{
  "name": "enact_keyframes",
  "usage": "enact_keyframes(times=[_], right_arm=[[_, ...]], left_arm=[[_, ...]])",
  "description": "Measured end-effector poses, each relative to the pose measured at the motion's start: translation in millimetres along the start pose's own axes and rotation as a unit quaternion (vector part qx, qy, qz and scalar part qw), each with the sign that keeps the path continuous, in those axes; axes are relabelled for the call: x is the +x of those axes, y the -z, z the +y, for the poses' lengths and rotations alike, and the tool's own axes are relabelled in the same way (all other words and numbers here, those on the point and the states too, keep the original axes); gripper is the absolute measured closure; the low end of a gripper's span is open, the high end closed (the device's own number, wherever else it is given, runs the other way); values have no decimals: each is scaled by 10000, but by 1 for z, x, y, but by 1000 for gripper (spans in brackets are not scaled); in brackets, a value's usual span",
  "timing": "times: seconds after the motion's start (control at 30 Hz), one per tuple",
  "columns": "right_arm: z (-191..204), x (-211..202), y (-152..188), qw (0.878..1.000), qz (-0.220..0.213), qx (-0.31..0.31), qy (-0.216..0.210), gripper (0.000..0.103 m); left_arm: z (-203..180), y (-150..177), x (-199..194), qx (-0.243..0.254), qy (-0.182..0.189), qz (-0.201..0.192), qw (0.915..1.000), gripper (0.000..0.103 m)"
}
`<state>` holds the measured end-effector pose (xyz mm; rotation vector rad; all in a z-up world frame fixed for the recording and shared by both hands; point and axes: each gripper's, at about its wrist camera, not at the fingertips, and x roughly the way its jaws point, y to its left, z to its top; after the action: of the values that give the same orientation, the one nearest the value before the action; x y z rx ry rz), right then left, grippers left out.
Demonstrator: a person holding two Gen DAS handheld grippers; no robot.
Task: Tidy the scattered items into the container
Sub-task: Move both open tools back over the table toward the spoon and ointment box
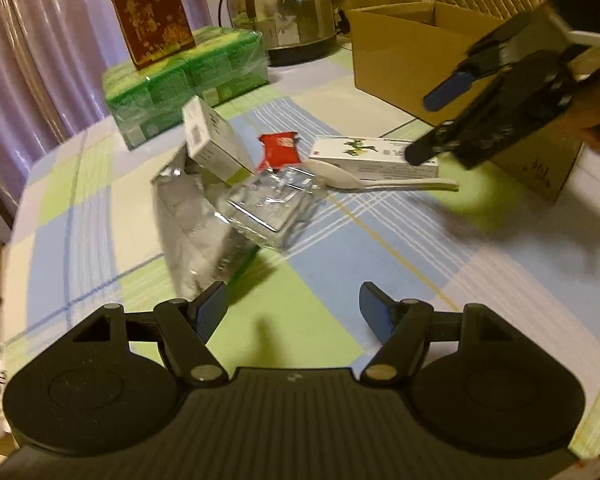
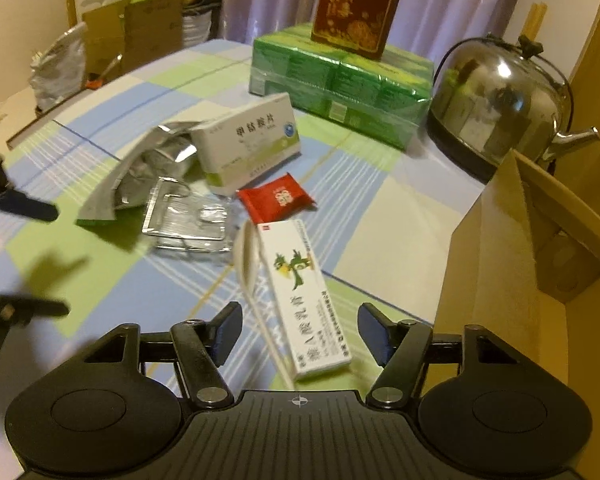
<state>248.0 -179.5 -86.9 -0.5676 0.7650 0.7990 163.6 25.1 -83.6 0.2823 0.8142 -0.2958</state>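
Both grippers hang wide apart and empty above the checked bench: the right gripper (image 2: 299, 330) over a long white ointment box (image 2: 304, 300) beside the cardboard box (image 2: 496, 280), the left gripper (image 1: 292, 306) near a foil pouch (image 1: 196, 224)

Two white cartons (image 2: 256, 142) (image 2: 304, 296), one spoon (image 2: 247, 258), one red sachet (image 2: 275, 198), one foil bag (image 2: 148, 168), one clear tray (image 2: 188, 220), one cardboard box (image 1: 412, 48), one kettle (image 2: 496, 104).
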Motion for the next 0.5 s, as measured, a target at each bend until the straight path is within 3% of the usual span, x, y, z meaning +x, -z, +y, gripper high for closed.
enact_keyframes(times=[0.23,0.5], right_arm=[[6,18,-11,9987,200,-174,440,45],[0,42,-15,9987,487,76,112,46]], left_arm=[[-8,2,6,-50,200,46,9998,34],[-7,0,8,-152,226,-11,9996,34]])
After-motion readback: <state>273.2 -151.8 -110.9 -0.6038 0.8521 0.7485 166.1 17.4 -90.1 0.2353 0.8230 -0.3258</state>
